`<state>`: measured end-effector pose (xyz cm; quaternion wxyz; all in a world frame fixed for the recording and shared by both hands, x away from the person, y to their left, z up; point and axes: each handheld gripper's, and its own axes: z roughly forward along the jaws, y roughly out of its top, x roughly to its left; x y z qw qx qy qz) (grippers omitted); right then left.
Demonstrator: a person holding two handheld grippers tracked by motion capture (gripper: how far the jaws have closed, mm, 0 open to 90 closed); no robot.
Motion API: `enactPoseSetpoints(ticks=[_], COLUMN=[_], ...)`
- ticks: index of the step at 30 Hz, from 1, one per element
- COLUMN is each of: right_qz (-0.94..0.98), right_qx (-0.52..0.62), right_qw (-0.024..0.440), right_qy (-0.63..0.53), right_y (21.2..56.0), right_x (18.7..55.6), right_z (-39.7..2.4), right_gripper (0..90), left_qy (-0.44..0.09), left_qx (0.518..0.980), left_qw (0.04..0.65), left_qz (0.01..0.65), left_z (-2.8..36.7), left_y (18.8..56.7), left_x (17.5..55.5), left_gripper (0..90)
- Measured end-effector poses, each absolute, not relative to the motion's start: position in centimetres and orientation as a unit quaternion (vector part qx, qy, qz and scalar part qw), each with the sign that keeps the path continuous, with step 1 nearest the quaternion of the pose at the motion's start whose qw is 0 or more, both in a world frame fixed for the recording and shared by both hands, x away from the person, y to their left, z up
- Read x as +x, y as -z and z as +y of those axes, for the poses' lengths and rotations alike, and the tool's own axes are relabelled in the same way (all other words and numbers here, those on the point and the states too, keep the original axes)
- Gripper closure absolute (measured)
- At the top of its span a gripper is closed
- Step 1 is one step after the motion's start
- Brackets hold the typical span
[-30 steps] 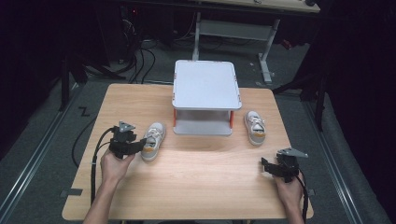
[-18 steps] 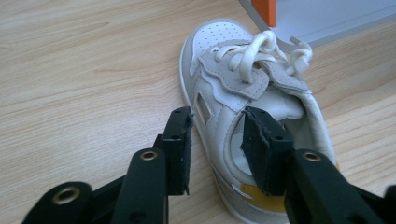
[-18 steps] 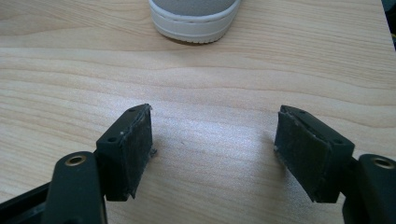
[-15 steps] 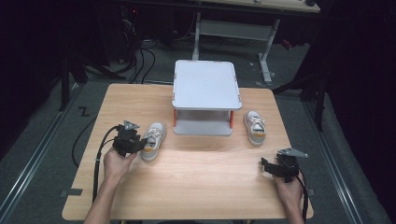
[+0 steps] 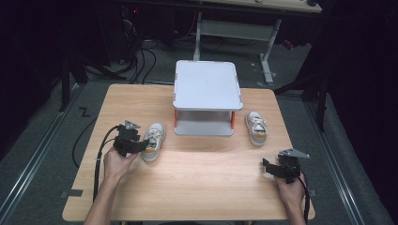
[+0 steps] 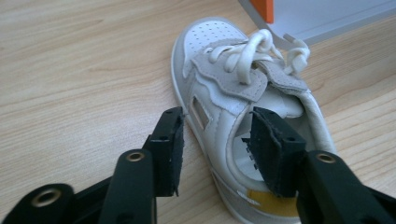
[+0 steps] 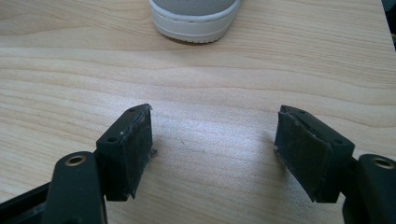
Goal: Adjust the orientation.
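A small white shoe (image 5: 152, 141) lies left of the white stand (image 5: 206, 85), toe pointing away. My left gripper (image 5: 141, 145) is open at its heel side. In the left gripper view one jaw is outside the left wall of the white shoe (image 6: 243, 107) and the other is inside its opening, my left gripper (image 6: 217, 149) straddling that wall without pinching it. A second white shoe (image 5: 256, 127) sits right of the stand. My right gripper (image 5: 270, 168) stands open near the table's right front, and the shoe's heel (image 7: 195, 16) lies ahead of my right gripper (image 7: 215, 149), apart from it.
The white stand has two tiers with orange posts (image 6: 264, 9) and sits at the back middle of the wooden table (image 5: 197, 183). Cables (image 5: 96, 159) trail from the left gripper over the table's left edge. A dark floor and a desk frame (image 5: 234, 28) lie beyond.
My left gripper has moved a little right and forward, closing in on the left shoe's heel side. The right gripper and both shoes have stayed put.
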<state>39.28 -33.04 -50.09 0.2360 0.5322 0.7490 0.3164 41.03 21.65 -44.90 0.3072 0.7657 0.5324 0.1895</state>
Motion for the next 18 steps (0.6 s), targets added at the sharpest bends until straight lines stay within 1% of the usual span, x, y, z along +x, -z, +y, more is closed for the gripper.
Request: enactPoseSetpoints(ticks=[2, 4, 5, 8, 10, 12, 14, 18], right_qz=[0.749, 0.749, 0.749, 0.749, 0.749, 0.749, 0.749, 0.749], right_qx=[0.532, 0.533, 0.532, 0.532, 0.533, 0.533, 0.532, 0.532], right_qw=[0.236, 0.236, 0.236, 0.236, 0.236, 0.236, 0.236, 0.236], right_qy=[-0.316, -0.316, -0.316, -0.316, -0.316, -0.316, -0.317, -0.317], right_y=[50.1, 50.1, 50.1, 50.1, 50.1, 50.1, 50.1, 50.1], right_x=[39.3, 39.3, 39.3, 39.3, 39.3, 39.3, 39.3, 39.3], right_z=[-33.0, -33.0, -33.0, -33.0, -33.0, -33.0, -33.0, -33.1], right_gripper=[27.7, 27.7, 27.7, 27.7, 27.7, 27.7, 27.7, 27.7], left_qy=[-0.187, -0.188, -0.190, -0.209, -0.228, -0.233, -0.239, -0.245], left_qx=[0.766, 0.766, 0.766, 0.766, 0.768, 0.765, 0.757, 0.754], left_qw=[0.304, 0.294, 0.294, 0.287, 0.276, 0.277, 0.279, 0.275], left_qz=[0.535, 0.540, 0.539, 0.536, 0.531, 0.533, 0.540, 0.544], left_z=[21.6, 21.3, 21.2, 20.9, 20.8, 20.8, 20.7, 20.6], left_y=[45.1, 45.4, 45.4, 45.4, 45.2, 45.1, 44.9, 44.8], left_x=[41.2, 41.4, 41.4, 41.2, 41.0, 40.8, 40.8, 40.7], left_gripper=[52.2, 58.3, 63.1, 68.2, 73.7, 78.0, 81.0, 83.2])
